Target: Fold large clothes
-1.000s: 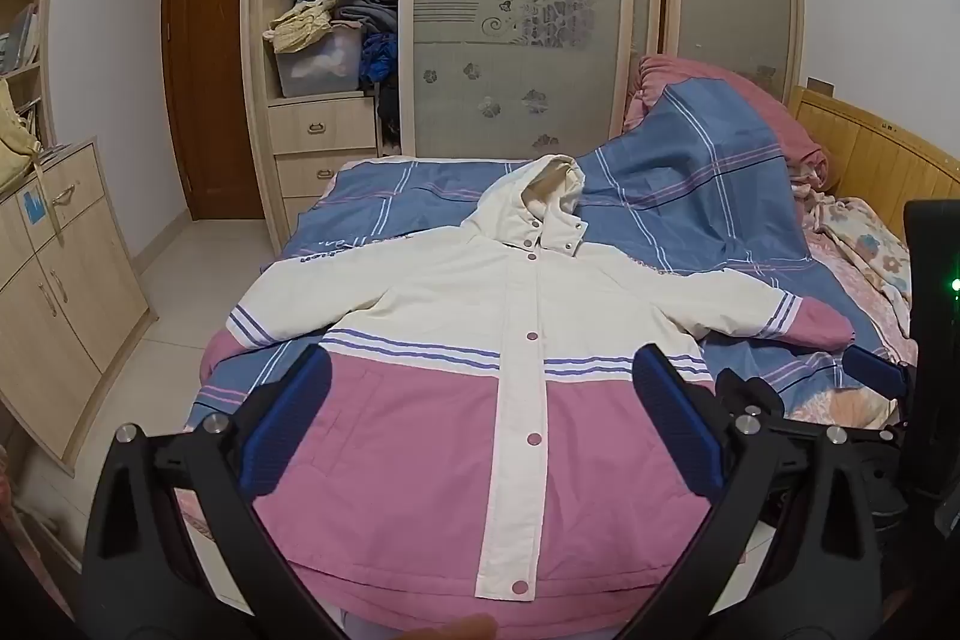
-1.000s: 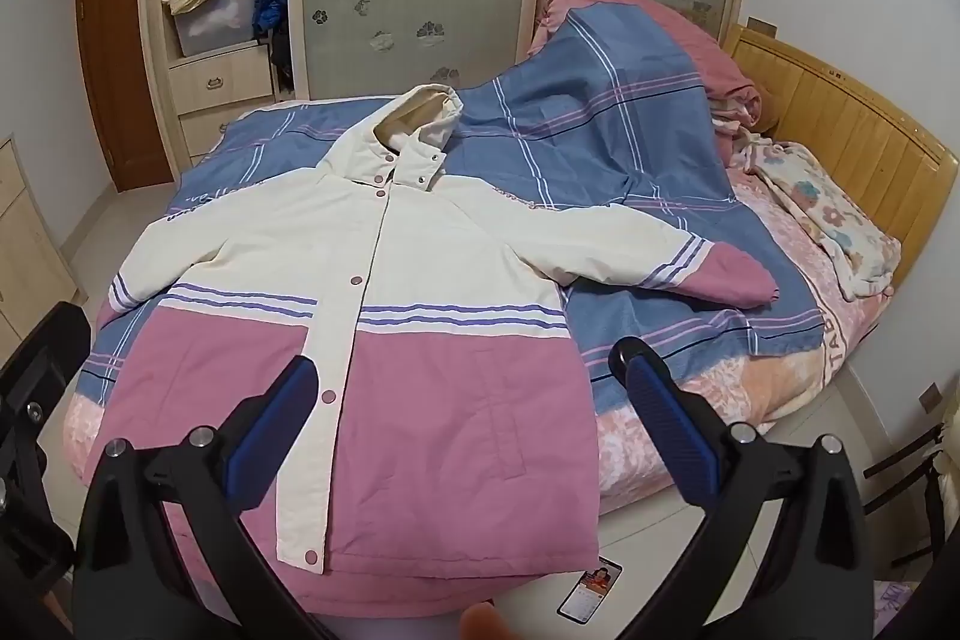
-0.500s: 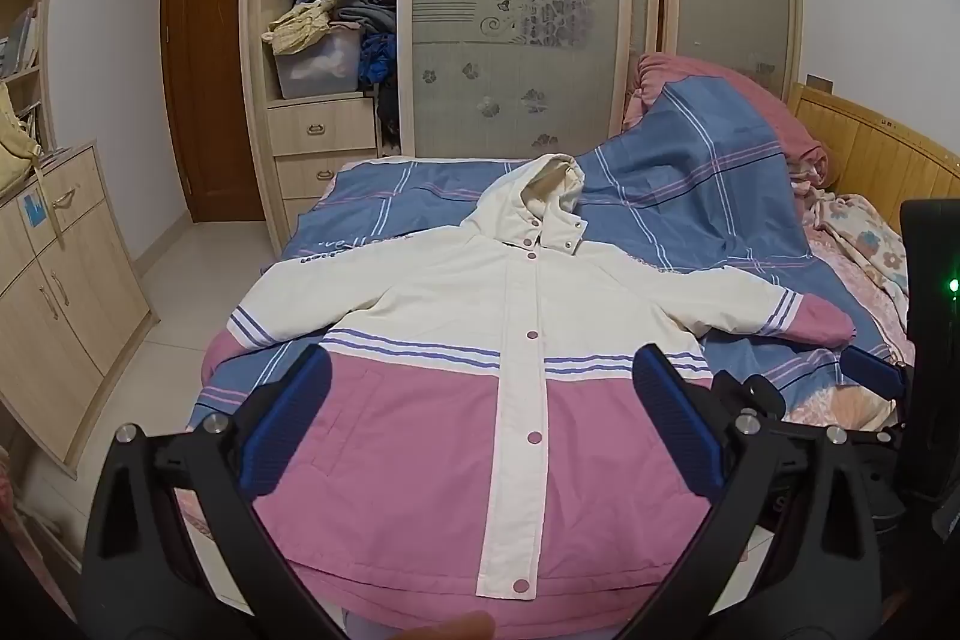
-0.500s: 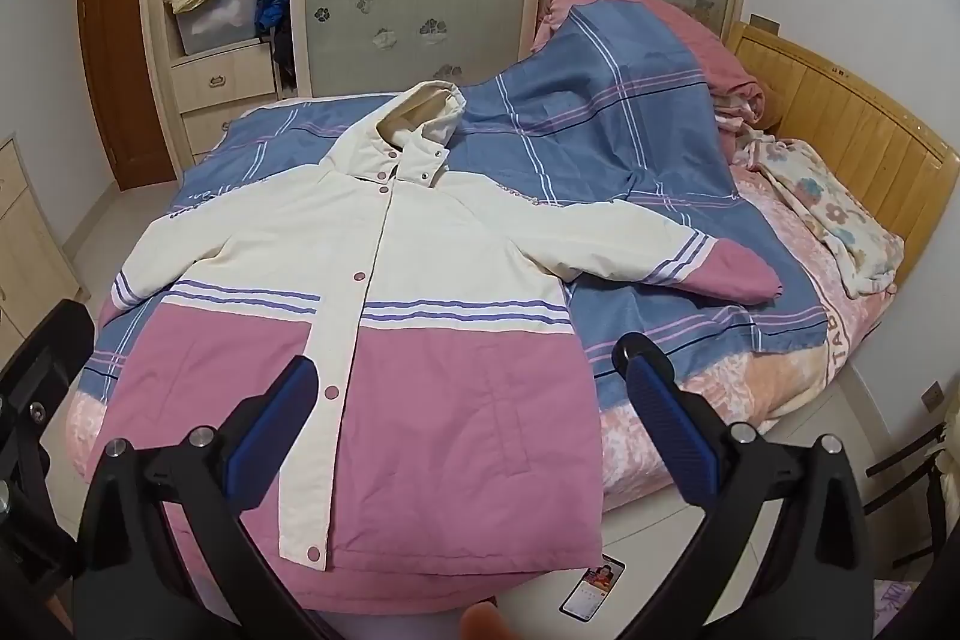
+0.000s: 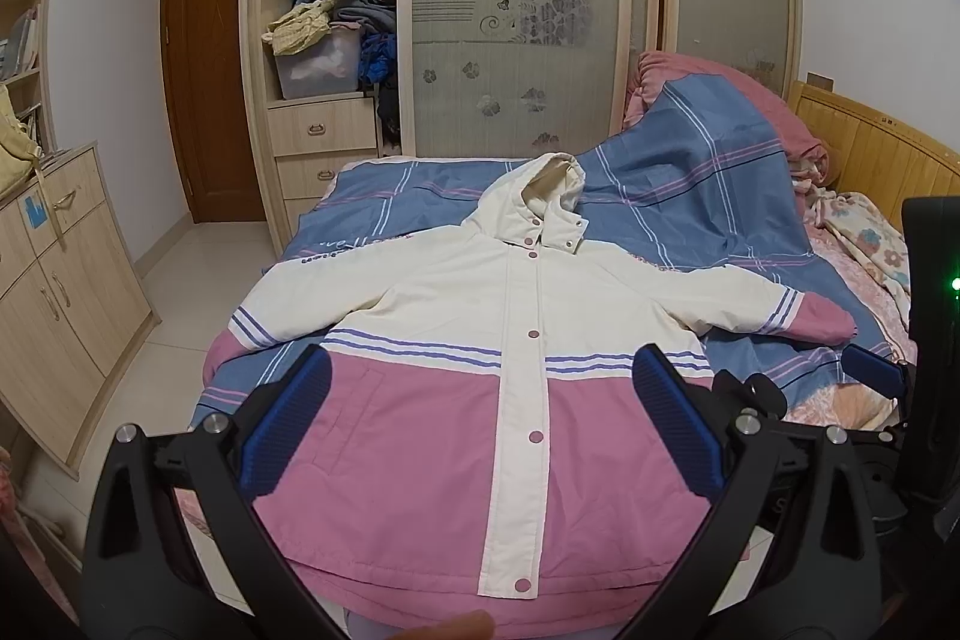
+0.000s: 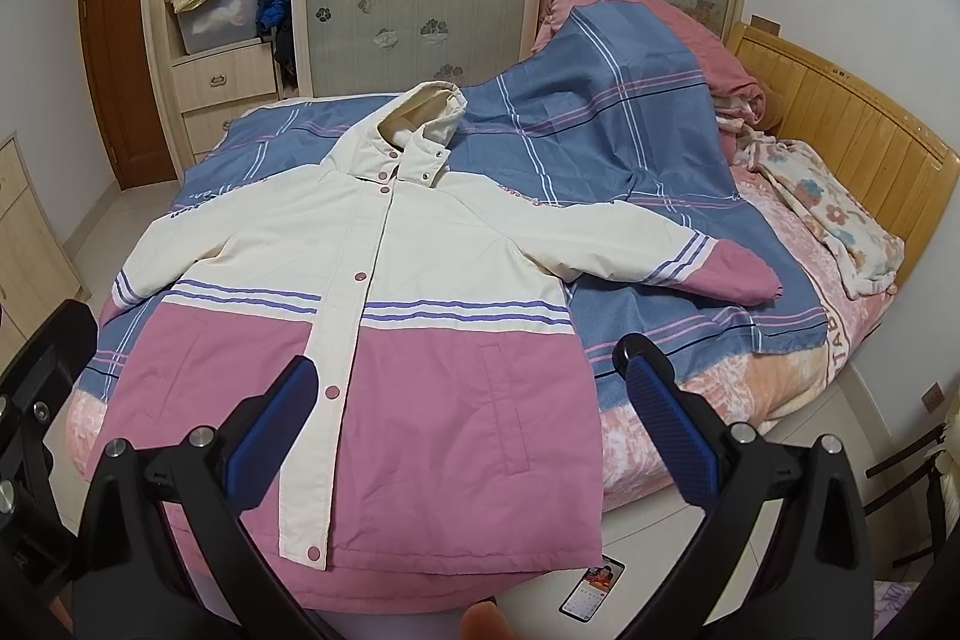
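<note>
I am holding my left gripper (image 5: 480,424) over the hem end of the jacket (image 5: 498,334), fingers spread wide with nothing between them, and my right gripper (image 6: 474,436) the same, spread and empty, above the jacket's pink lower half. Compared with a second ago, both cameras are sitting slightly closer to the jacket, which is filling a little more of each view; the jacket itself is lying just as it was, so I judge the folding is not yet begun and I am only closing in for a first grasp.

The jacket is lying flat and snapped shut on the bed (image 6: 750,382), hem nearest me, sleeves out to both sides, hood (image 5: 549,196) farthest, toward the wardrobe (image 5: 528,10).

The hem's lowest edge is partly hiding behind my gripper frames. The jacket's sleeve cuff on the wardrobe-drawer side is dropping over the bed edge, so I cannot make out its end. Past the far sleeve, a heaped quilt (image 6: 606,100) is covering whatever lies beneath.
</note>
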The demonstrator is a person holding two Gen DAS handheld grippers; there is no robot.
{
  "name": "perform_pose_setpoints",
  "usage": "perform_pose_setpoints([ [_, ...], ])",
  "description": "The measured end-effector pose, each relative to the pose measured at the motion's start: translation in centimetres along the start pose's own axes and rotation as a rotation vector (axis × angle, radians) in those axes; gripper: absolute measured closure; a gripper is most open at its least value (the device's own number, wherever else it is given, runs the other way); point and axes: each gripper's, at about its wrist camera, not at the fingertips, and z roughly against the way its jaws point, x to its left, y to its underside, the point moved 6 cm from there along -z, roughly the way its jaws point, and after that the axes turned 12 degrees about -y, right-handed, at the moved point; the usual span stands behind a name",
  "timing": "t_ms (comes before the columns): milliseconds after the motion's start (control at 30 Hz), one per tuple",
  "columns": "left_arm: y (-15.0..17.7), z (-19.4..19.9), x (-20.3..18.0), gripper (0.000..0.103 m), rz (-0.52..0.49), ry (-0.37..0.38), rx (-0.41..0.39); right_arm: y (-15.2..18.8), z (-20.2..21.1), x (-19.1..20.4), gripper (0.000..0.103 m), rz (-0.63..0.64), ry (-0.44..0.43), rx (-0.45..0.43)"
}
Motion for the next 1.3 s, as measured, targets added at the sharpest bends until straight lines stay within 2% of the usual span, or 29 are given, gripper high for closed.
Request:
perform_pose_setpoints([
  [1300, 0.81, -0.46, 0.36, 0.002, -0.002, -0.004, 0.002, 0.3, -0.3, 0.16, 0.001, 0.007, -0.007, 0.015],
])
